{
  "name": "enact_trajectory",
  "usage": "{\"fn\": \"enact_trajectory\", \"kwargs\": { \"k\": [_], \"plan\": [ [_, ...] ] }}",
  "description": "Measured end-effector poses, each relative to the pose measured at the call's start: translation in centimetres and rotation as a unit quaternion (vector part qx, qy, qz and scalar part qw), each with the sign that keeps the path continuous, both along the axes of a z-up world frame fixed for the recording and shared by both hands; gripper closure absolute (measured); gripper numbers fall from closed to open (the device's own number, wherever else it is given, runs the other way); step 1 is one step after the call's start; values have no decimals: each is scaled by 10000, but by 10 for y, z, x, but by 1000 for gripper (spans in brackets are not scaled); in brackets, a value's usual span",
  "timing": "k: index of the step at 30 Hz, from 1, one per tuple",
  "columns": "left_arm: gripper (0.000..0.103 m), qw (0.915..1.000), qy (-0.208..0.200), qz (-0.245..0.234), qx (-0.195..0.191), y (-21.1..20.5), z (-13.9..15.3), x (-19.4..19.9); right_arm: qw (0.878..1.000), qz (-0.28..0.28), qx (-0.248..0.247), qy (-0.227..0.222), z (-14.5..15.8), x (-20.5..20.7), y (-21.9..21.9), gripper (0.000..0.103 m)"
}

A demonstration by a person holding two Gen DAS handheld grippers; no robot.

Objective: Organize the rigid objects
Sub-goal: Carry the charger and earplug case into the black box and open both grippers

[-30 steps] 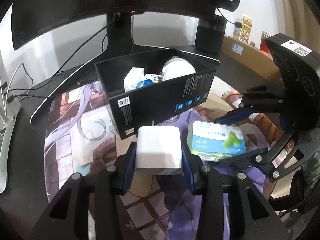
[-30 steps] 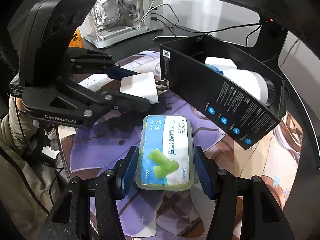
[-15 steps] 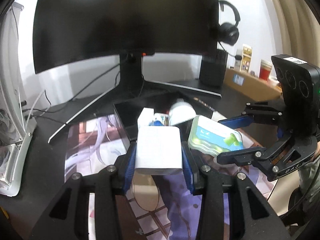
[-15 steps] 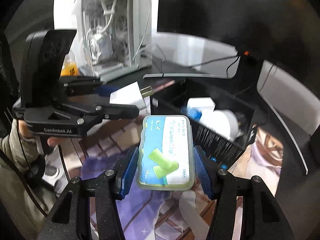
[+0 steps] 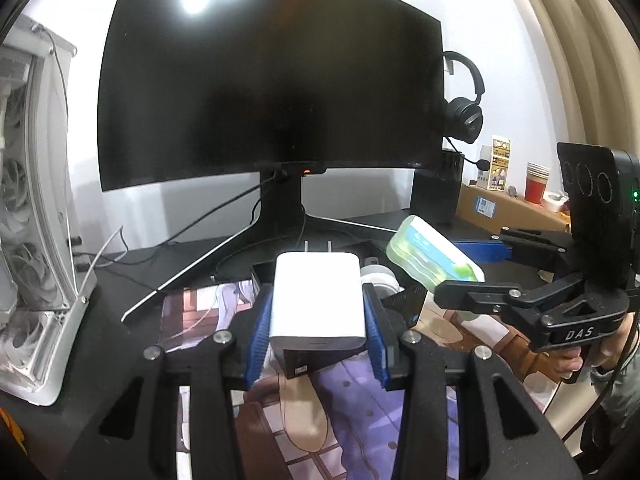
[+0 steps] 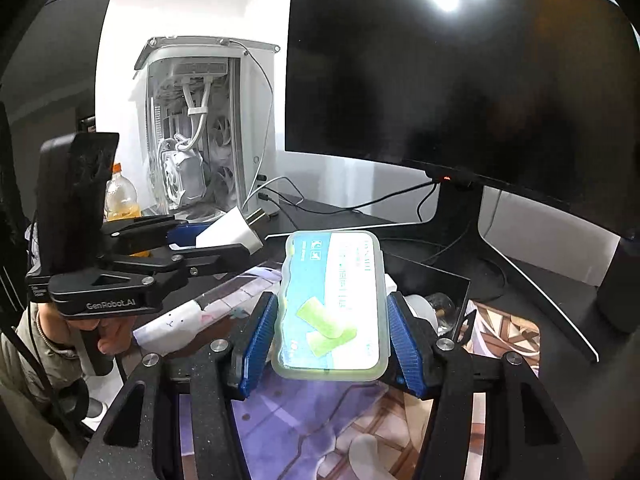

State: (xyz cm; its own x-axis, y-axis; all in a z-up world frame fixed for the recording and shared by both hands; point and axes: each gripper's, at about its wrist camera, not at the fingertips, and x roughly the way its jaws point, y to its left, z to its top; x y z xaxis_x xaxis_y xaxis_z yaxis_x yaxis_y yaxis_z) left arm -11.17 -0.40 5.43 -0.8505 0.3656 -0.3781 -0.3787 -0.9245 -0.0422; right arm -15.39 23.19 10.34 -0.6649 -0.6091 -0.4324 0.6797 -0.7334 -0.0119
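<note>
My left gripper [image 5: 318, 320] is shut on a white plug charger [image 5: 318, 298], prongs pointing away, held above the desk. My right gripper [image 6: 332, 326] is shut on a clear earplug case [image 6: 334, 304] with a blue-and-green label. Each gripper shows in the other's view: the right gripper [image 5: 470, 264] with the earplug case [image 5: 430, 258] to the right of the charger, the left gripper [image 6: 224, 240] with the charger [image 6: 232, 234] to the left of the case. The open black box [image 6: 436, 280] lies below and beyond both, mostly hidden; a white round jar [image 5: 380, 276] peeks from it.
A large curved monitor [image 5: 272, 104] on a V-shaped stand fills the back. A white PC case [image 6: 204, 140] stands at the left with a bottle [image 6: 120, 196] beside it. Headphones [image 5: 464, 112] hang at the right, above a cardboard box [image 5: 504, 208]. A printed desk mat [image 5: 360, 412] covers the desk.
Both grippers rose and tilted up with their loads still gripped. The black box dropped low in both views, and the monitor now fills the upper part.
</note>
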Motion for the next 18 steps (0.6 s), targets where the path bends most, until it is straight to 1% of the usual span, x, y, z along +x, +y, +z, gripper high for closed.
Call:
{"fn": "enact_trajectory", "kwargs": {
  "k": [3,6,9,15,18],
  "plan": [
    [63,10000,83,-1,-49,2,1,1,10000,-13,-40,27,1,1,-2,47],
    [63,9999,28,-26,-145,7,0,-3,9999,-82,-47,59,0,-2,-3,47],
    [63,9999,-29,-77,-103,9,0,-10,9998,-170,-44,84,1,-6,-4,47],
    [63,9999,78,4,-92,10,7,-23,9991,-341,-178,169,15,-18,1,47],
    [63,9999,34,37,-108,9,10,-31,9989,-374,-209,166,18,-25,0,47]
  ]
}}
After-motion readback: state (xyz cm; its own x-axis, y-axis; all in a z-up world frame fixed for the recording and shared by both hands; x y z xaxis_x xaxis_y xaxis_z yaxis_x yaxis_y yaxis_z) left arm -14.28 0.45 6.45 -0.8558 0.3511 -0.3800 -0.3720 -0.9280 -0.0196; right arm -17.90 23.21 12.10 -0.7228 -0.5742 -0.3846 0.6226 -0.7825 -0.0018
